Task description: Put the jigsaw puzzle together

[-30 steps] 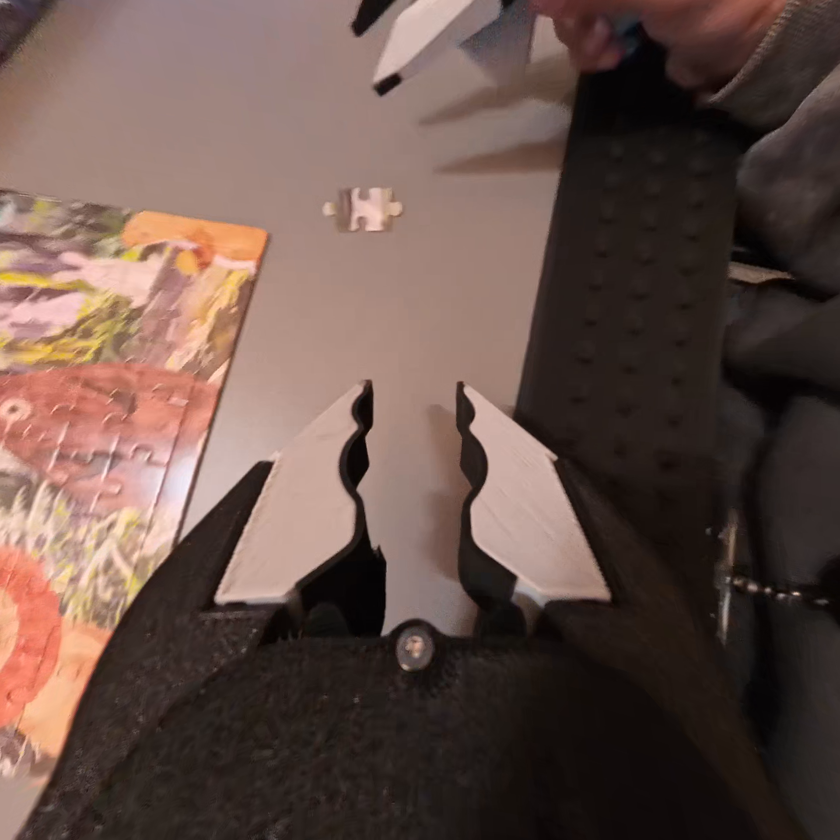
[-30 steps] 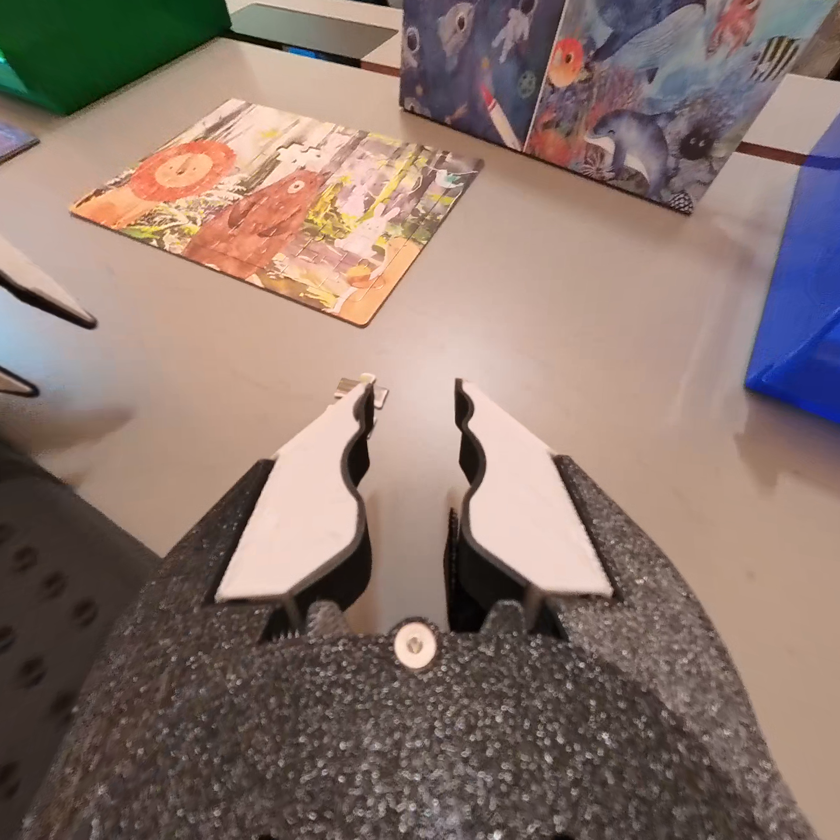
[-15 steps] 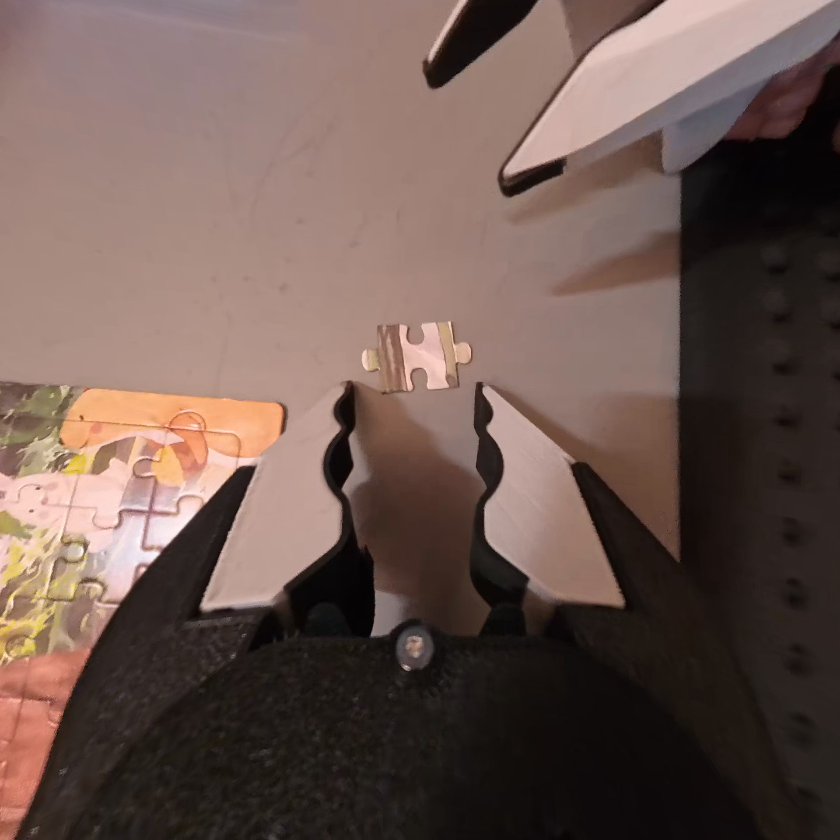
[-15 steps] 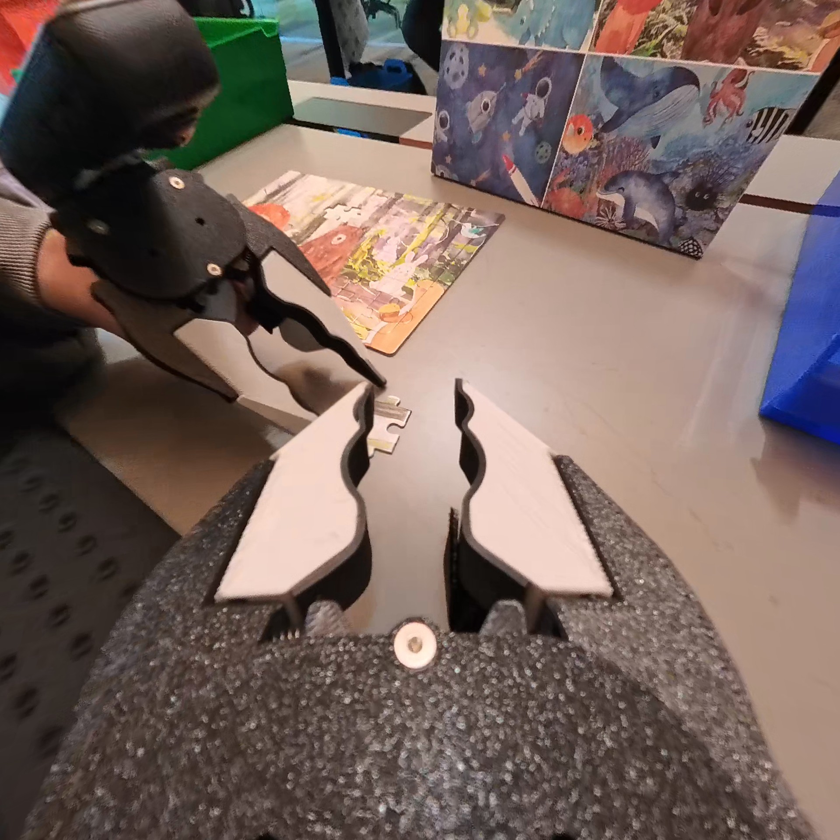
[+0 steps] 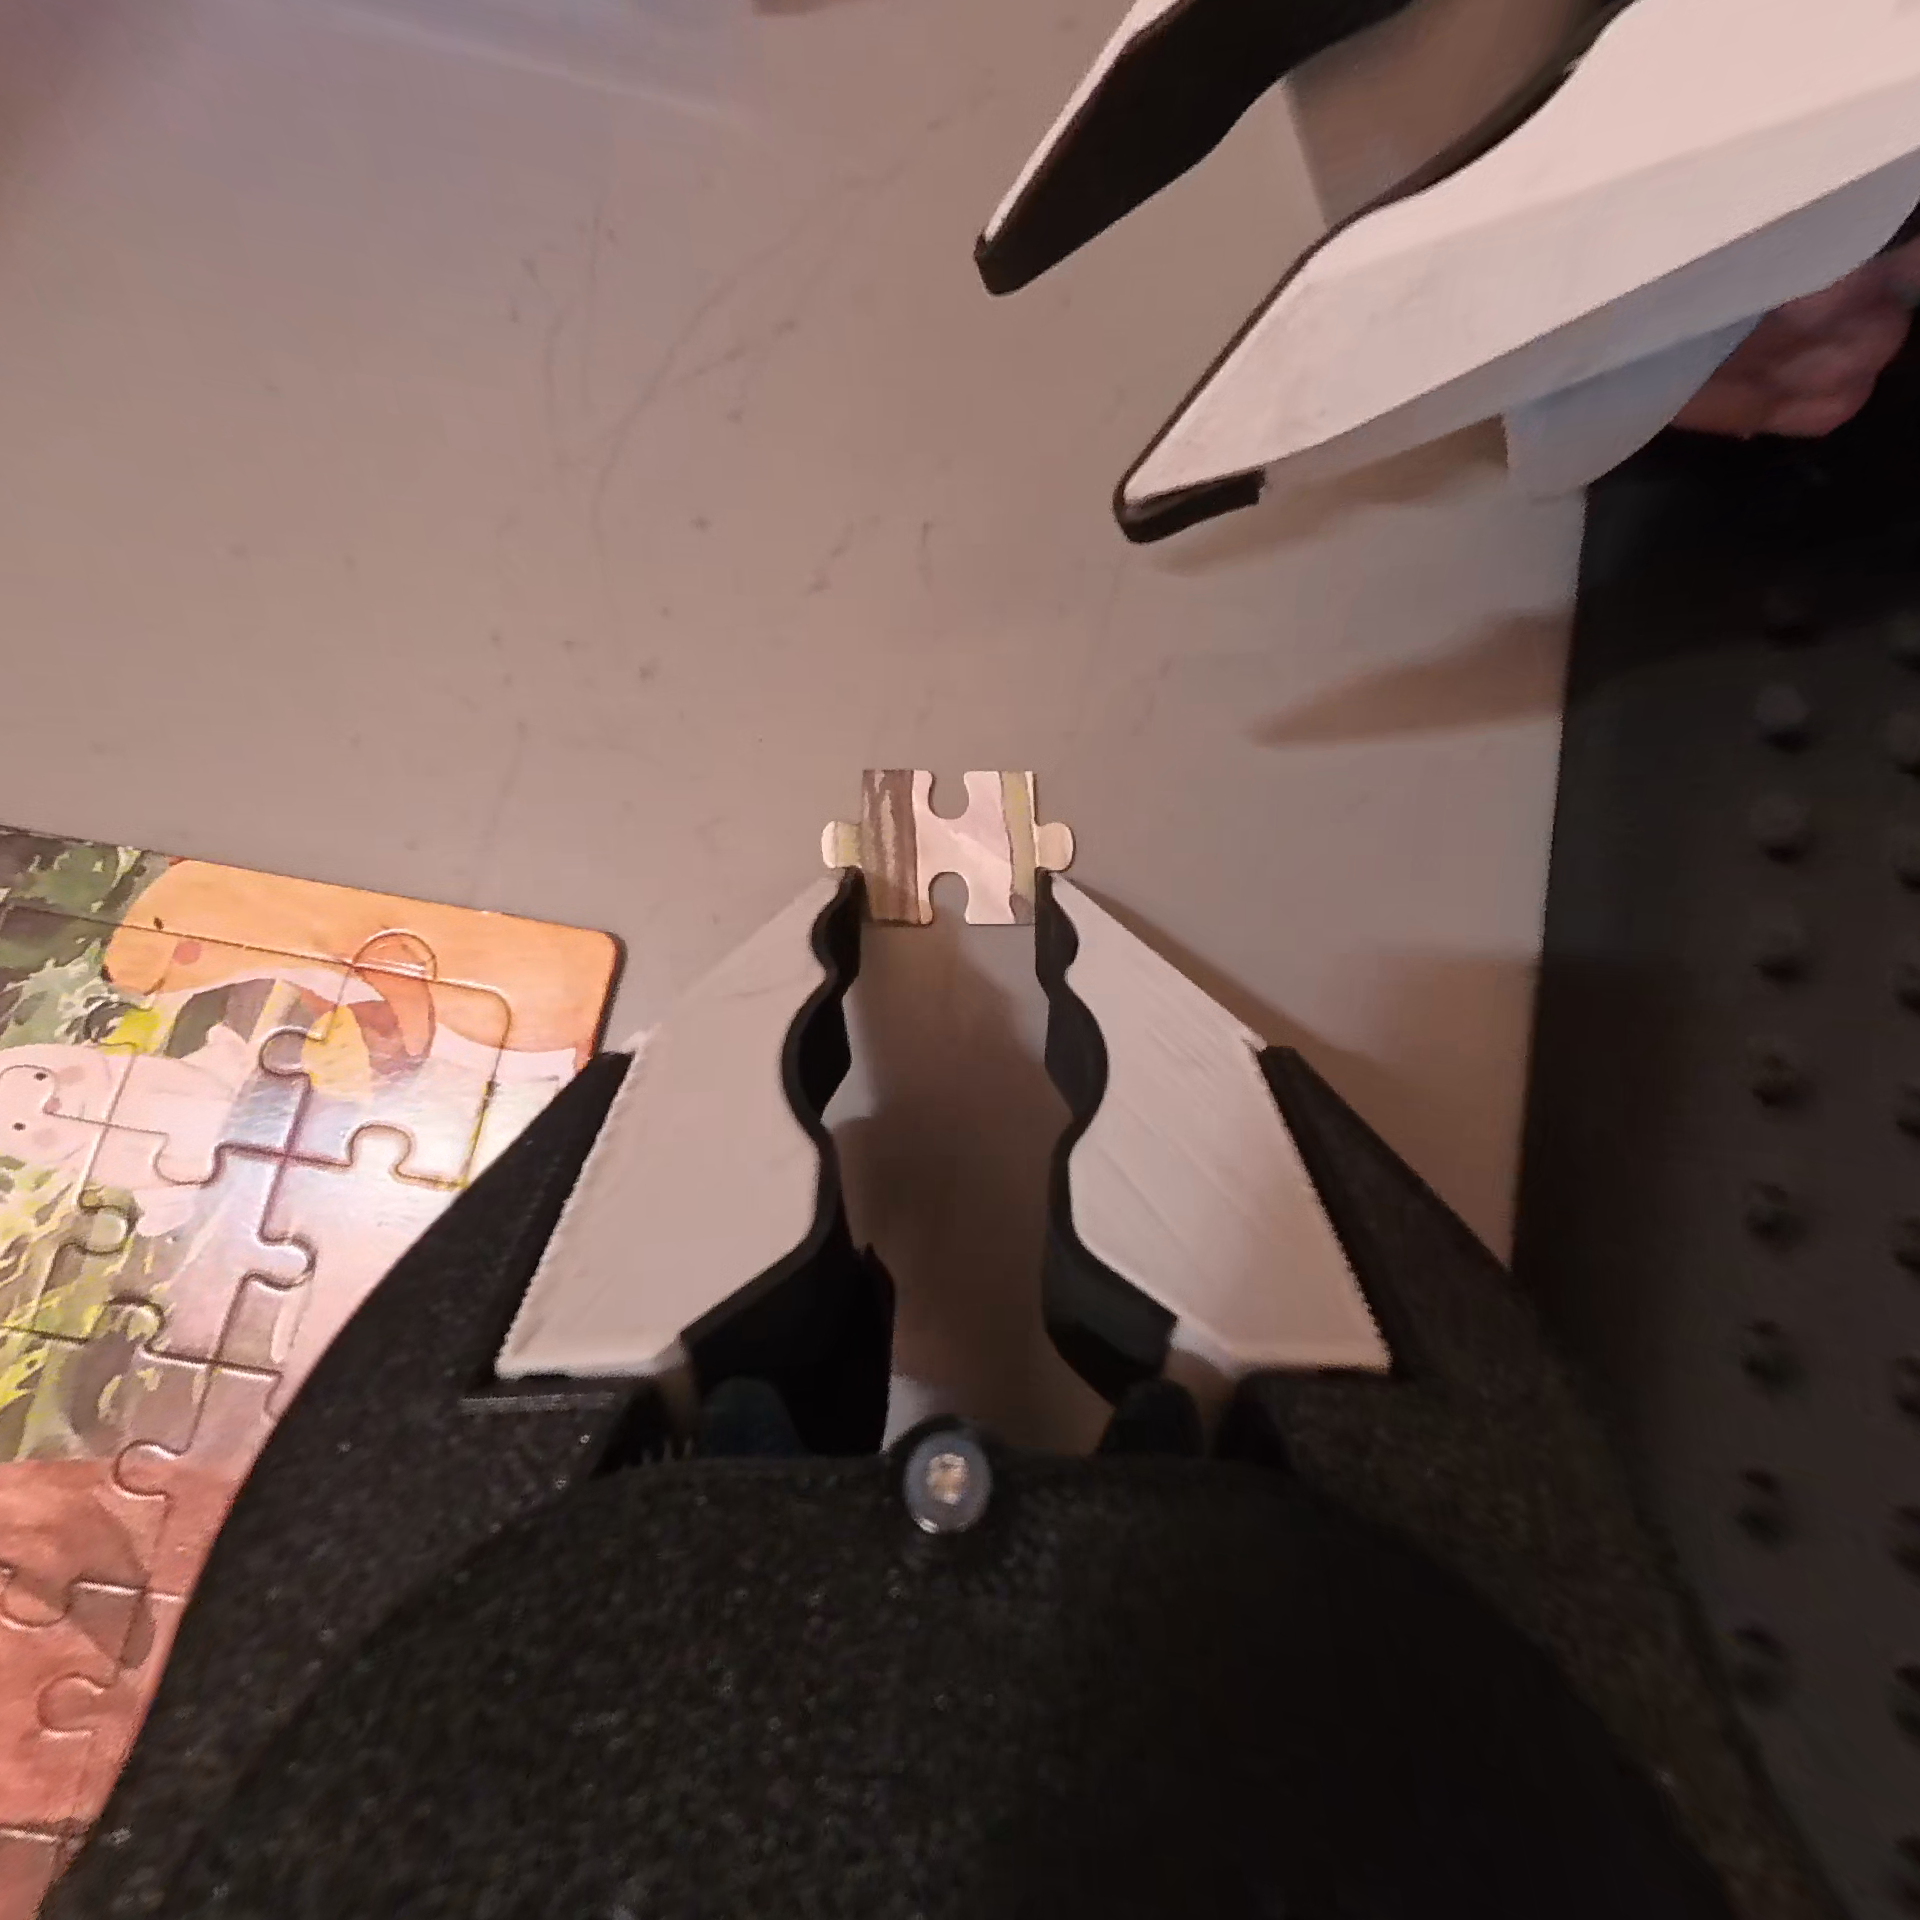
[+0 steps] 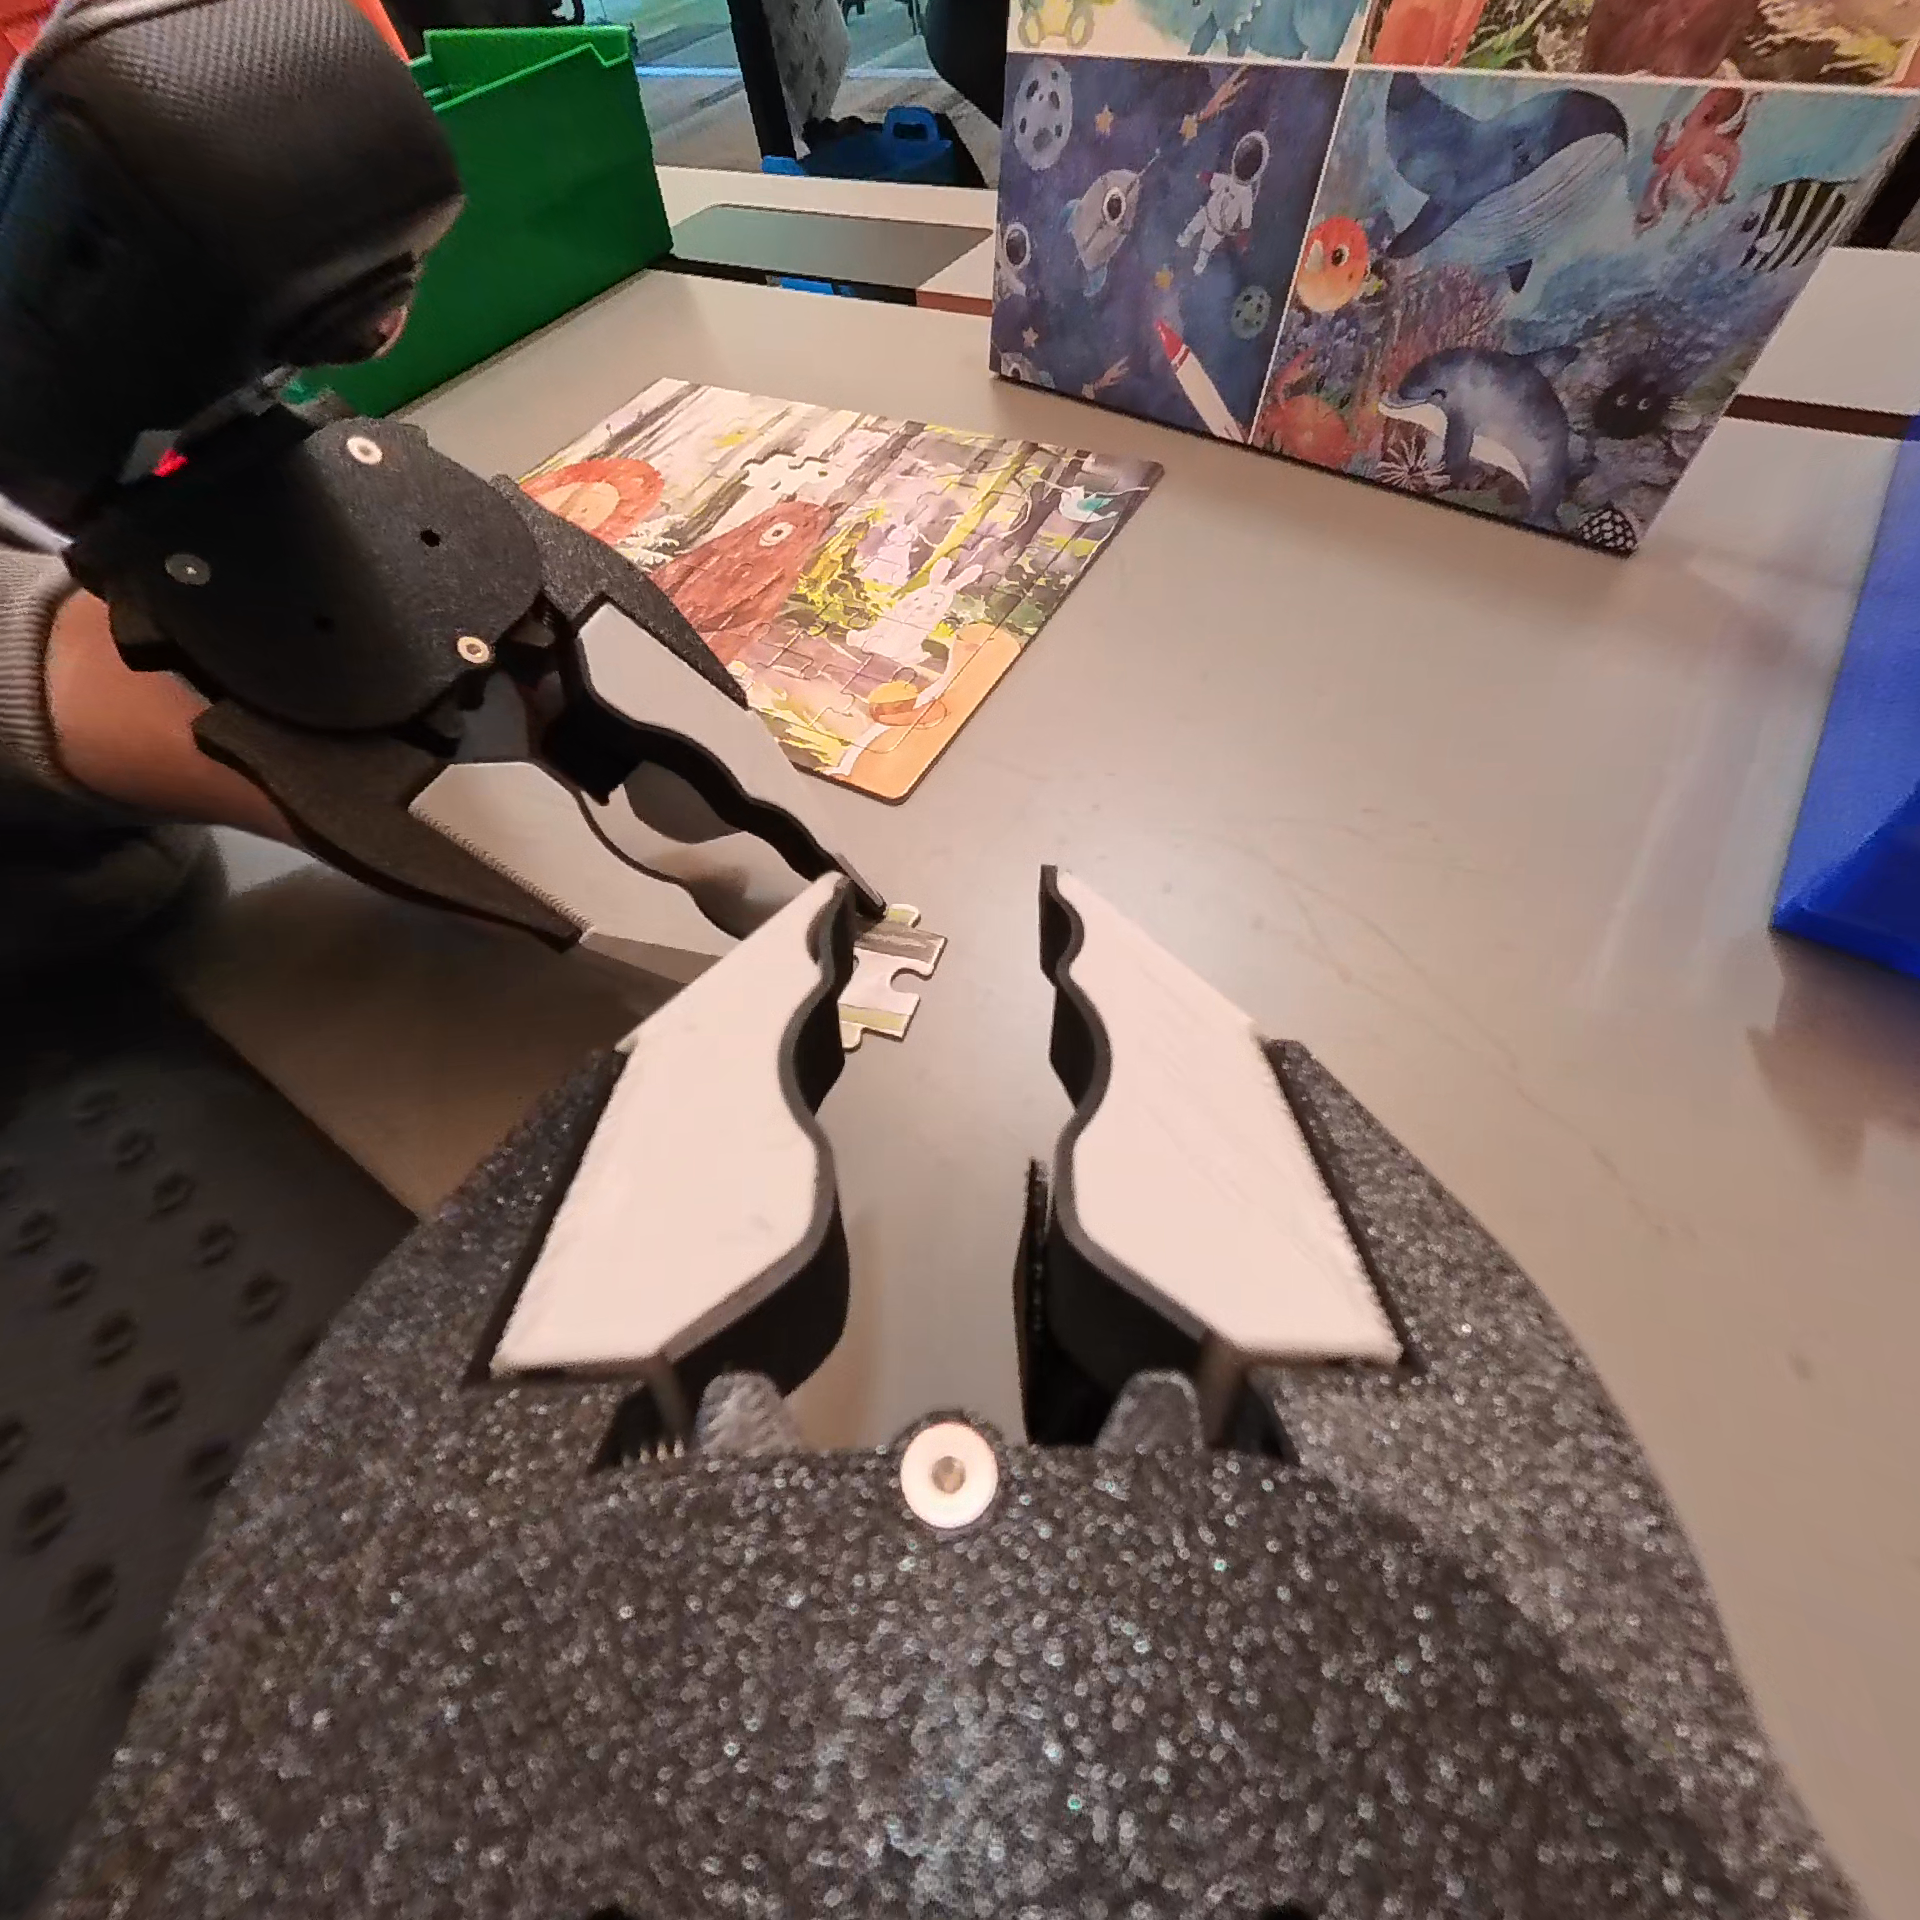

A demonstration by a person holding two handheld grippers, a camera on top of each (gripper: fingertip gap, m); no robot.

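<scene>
In the left wrist view, the left gripper (image 5: 948, 885) has its jaws spread around the loose puzzle piece (image 5: 948, 847) lying flat on the grey table (image 5: 520, 468), tips at its two sides; whether they touch is unclear. The assembled puzzle (image 5: 239, 1122) lies left of the piece, and the right gripper (image 5: 1122, 384) hangs beyond it, jaws apart. The right wrist view adds an illustrated box (image 6: 1455, 260), a green bin (image 6: 540, 197) and a blue container (image 6: 1860, 810) past the piece (image 6: 894, 977), which the right gripper's own near finger partly hides.
</scene>
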